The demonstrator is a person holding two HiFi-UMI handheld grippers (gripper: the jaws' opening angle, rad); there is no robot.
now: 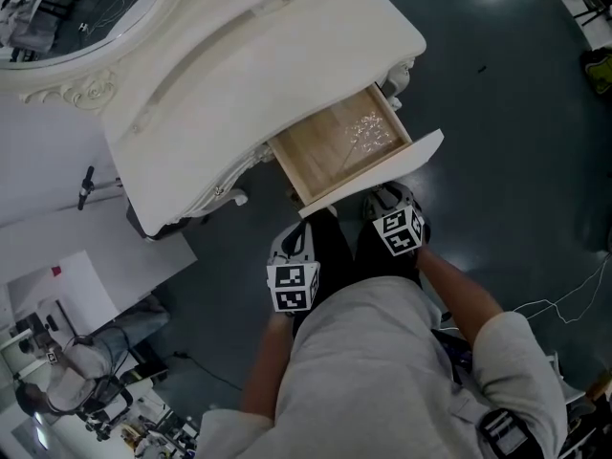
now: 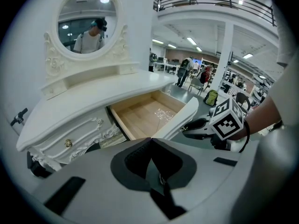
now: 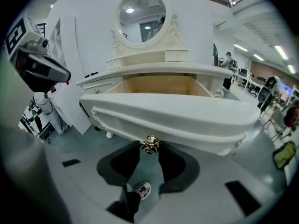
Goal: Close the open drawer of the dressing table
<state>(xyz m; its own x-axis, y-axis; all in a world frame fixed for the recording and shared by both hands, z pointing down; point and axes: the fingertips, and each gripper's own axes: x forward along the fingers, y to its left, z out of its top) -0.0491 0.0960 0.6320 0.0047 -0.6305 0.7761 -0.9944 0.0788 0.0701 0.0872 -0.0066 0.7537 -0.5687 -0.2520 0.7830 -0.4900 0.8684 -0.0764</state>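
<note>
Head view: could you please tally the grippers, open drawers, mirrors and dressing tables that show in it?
gripper: 2 (left gripper, right gripper)
open drawer: 1
mirror: 1
dressing table: 1
Total: 5

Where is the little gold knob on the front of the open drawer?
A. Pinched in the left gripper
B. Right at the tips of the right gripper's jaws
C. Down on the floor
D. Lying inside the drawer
B: in the right gripper view the gold knob on the drawer front sits right at the tips of the right gripper, whose jaws stand apart.
</note>
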